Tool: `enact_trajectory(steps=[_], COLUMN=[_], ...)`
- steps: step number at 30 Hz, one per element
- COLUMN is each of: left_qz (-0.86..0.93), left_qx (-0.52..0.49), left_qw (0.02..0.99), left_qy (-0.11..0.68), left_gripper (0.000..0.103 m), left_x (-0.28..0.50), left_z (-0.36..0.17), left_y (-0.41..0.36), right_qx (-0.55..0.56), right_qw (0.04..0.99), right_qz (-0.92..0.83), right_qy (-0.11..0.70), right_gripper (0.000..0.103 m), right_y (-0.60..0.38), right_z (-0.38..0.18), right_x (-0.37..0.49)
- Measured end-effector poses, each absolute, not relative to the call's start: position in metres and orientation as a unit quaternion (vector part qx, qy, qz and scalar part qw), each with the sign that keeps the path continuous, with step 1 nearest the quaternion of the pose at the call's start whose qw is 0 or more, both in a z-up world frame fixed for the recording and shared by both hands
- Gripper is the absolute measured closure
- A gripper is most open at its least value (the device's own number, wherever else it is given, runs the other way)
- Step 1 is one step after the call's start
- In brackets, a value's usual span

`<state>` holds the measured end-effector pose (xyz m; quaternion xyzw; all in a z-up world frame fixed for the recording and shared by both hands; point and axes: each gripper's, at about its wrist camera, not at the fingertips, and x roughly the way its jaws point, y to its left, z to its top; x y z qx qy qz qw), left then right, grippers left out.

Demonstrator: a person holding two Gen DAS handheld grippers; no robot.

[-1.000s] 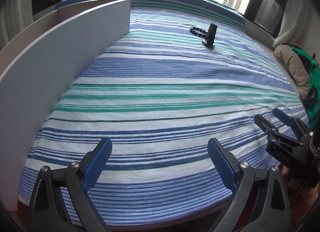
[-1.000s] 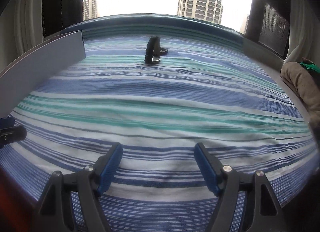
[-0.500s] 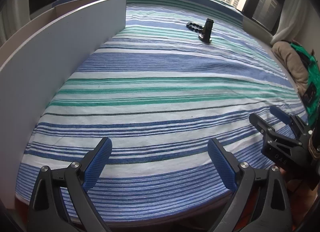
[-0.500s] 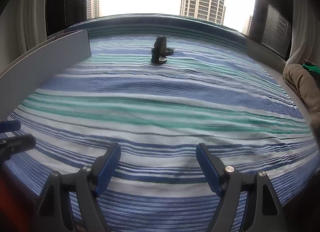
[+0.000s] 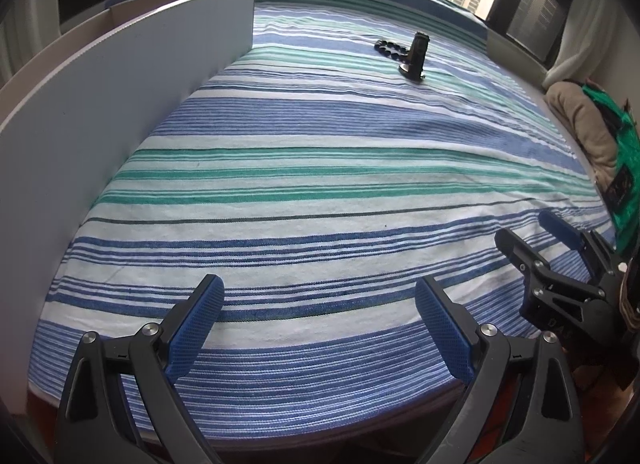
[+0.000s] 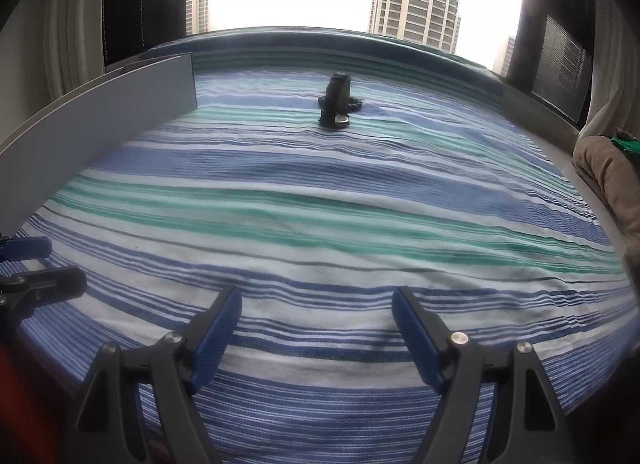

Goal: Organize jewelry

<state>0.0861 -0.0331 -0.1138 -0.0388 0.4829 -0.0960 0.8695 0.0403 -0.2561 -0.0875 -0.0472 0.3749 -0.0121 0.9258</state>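
Black beaded bracelet (image 5: 387, 49) laid behind dark upright stand (image 6: 337, 101), far on striped bed (image 6: 320, 200), white board (image 5: 120, 96) seen left, both grippers' jaws released, nothing grasped.

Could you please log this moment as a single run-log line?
phase: approach | left gripper: jaws open, empty | right gripper: jaws open, empty | beaded bracelet: on striped cloth, beside black stand, untouched
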Motion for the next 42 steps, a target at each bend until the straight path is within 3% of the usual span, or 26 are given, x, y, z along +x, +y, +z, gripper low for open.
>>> enact_trajectory(steps=[24,33,42], left_qz=[-0.098,-0.185,-0.181], left_qx=[-0.03,-0.004,0.025], left_qw=[0.868,0.871,0.872], left_qy=[0.486,0.455,0.454], left_gripper=[0.006,0.006,0.007], left_x=[0.096,0.178,0.299], left_z=[-0.11,-0.046,-0.059], left_y=[-0.041,-0.094,-0.18], right_qx=[-0.042,0.0,0.033], right_qw=[0.933,0.939,0.939], right_qz=[-0.013,-0.03,-0.049], right_qy=[0.356,0.343,0.34], right_gripper=[0.024,0.024,0.024], right_y=[-0.257,-0.291,-0.324], right_z=[-0.082,-0.079,-0.074], right_x=[0.043,0.041,0.035])
